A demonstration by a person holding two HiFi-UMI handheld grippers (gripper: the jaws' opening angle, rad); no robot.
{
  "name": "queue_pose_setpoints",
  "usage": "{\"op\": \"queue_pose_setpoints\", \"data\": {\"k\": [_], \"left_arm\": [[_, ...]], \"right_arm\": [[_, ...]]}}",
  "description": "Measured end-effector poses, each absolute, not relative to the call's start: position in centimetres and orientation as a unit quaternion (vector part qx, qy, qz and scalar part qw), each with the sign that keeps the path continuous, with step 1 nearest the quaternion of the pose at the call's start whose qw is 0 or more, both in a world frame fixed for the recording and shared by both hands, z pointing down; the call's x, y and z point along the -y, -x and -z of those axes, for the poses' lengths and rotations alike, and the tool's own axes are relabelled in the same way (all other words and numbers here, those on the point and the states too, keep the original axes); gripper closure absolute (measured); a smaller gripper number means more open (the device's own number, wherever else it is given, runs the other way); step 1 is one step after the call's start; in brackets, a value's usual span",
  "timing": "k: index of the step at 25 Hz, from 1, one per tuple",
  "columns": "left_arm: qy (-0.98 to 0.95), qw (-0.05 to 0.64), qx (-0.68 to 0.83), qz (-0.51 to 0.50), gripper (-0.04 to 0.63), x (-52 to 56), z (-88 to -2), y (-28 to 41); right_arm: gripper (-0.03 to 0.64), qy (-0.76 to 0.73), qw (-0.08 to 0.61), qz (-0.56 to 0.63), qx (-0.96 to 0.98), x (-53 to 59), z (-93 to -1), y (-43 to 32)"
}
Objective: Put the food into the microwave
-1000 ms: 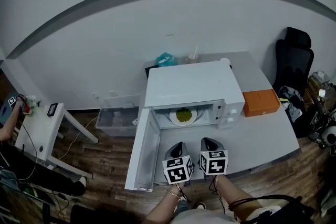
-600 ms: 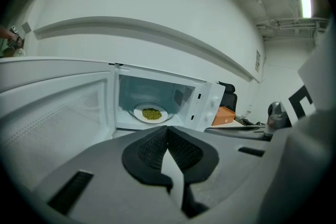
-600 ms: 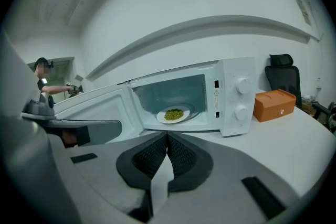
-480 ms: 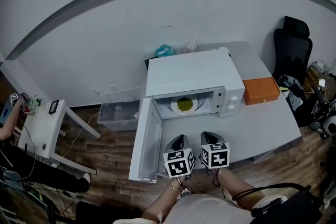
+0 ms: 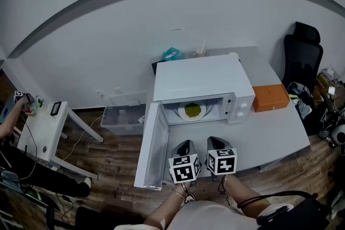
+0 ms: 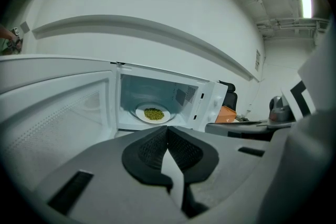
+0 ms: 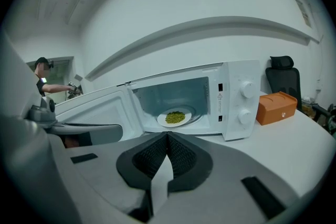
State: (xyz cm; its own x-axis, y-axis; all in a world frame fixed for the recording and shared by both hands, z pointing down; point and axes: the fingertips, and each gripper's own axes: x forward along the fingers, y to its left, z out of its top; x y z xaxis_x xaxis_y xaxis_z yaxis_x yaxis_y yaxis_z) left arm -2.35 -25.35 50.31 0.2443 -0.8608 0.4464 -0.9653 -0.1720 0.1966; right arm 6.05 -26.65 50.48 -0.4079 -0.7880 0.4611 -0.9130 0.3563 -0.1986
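Head view looks down on the white microwave (image 5: 202, 81) on the grey table (image 5: 275, 126), its door (image 5: 152, 145) swung wide to the left. The plate of green food (image 5: 192, 111) sits inside on the cavity floor, so the placing looks done and only the door seems left to close.

Both tools hover over the table in front of the oven, near each other. The left gripper (image 5: 183, 144) has its jaws pressed together with nothing between them, and the right gripper (image 5: 214, 141) is the same, closed and empty.

The risk I see is the door. It juts past the table edge just beside the left gripper, and a careless sweep could knock it. Pushing it with closed jaws gives little purchase, so the tip could slip off the smooth panel. A hard shove might slide the microwave toward the orange box (image 5: 270, 97) or jolt the plate.
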Motion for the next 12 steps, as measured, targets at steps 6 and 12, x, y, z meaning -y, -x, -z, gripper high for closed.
{"op": "queue_pose_setpoints", "data": {"k": [6, 12], "left_arm": [[-0.75, 0.235, 0.609, -0.111, 0.591, 25.52, -50.73, 3.08], [-0.749, 0.241, 0.608, -0.109, 0.591, 25.81, -50.77, 3.1]], "right_arm": [[0.601, -0.524, 0.15, -0.21, 0.811, 27.06, -50.19, -5.92], [0.601, -0.526, 0.156, -0.213, 0.809, 27.32, -50.44, -6.06]]}}
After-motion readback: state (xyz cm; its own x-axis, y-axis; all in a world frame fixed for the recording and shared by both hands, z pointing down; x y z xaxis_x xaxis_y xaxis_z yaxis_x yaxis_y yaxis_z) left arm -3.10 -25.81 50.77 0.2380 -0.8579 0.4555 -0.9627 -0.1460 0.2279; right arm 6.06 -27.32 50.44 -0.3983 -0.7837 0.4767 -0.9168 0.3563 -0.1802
